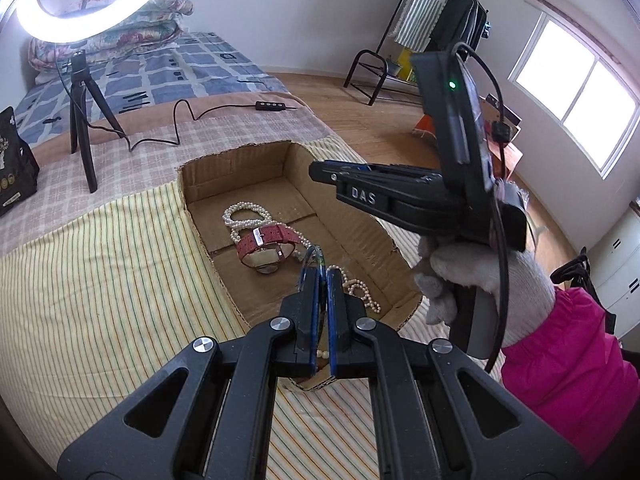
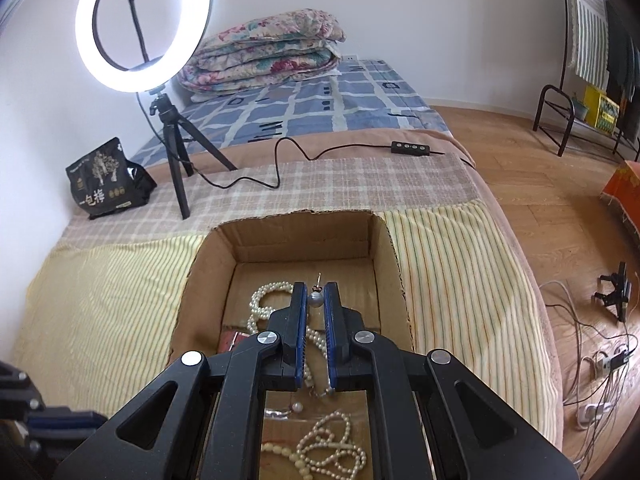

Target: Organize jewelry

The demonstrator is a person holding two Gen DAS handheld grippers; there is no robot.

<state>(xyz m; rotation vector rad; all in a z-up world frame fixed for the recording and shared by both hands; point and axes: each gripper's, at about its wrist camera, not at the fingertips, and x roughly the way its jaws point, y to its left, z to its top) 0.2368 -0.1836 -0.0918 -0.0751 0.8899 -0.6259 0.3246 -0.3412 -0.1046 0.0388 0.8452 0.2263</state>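
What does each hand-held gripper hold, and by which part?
Right hand-held gripper: a pearl earring, pinched at the pearl. Left hand-held gripper: a thin ring-shaped piece, by its lower edge.

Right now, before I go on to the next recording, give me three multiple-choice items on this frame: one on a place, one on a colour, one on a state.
1. Where does the watch lie?
A. on the striped cloth
B. inside the cardboard box
C. on the floor

2. What colour is the watch strap?
A. red
B. green
C. black

3. How is the right gripper?
A. wide open, holding nothing
B. shut on a pearl earring
C. shut on the watch

Answers:
1. B, the watch sits on the box floor beside the pearl strands.
2. A, the strap shows red in the left wrist view.
3. B, the right wrist view shows the earring's pearl pinched between the blue pads.
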